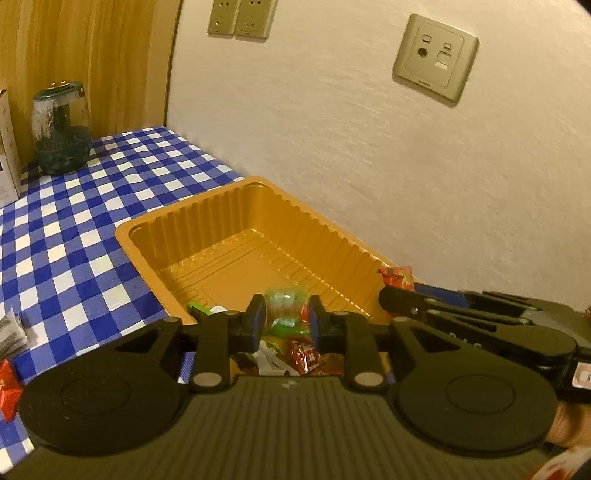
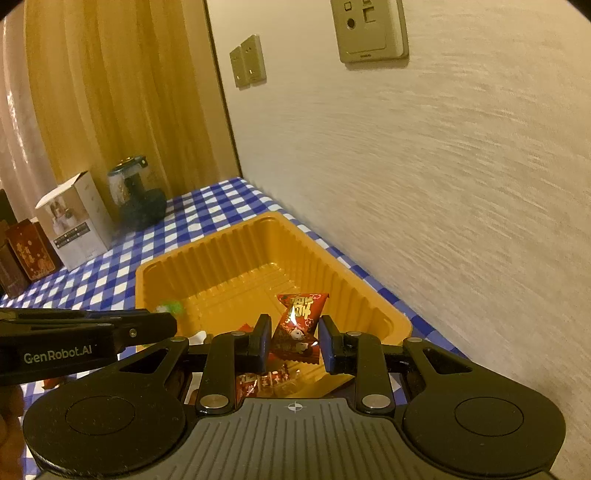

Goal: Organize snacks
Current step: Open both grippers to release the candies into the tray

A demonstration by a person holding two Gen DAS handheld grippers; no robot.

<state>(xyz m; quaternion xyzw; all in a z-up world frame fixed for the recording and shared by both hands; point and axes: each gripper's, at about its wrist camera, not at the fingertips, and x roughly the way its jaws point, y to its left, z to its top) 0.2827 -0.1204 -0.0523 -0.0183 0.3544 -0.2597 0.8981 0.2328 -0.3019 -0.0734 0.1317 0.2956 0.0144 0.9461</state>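
Left claw clenches a blurred green-wrapped snack between its blue pads, held over the near end of the orange tray. Right claw grips a red candy packet with gold characters, too stylised to read, also above the tray's near end. Beneath both claws a small heap of red and green wrapped snacks lies on the tray floor; ahead of the claws most of the ribbed floor is bare, so open room lies forward. The tray's right rim runs just beside the wall, little clearance there; to the left the blue-checked tablecloth lies open. The side of the left tool reads "GenRobot.AI" in the right wrist view, where it crosses in from the left. Only the right wrist view shows a white carton with a printed picture and dark red boxes far ahead-left, beside a green-lidded glass jar. Only the left wrist view shows a loose red packet and a grey sachet on the cloth to the claw's left, and another red packet by the tray's right rim. Wall sockets sit above.
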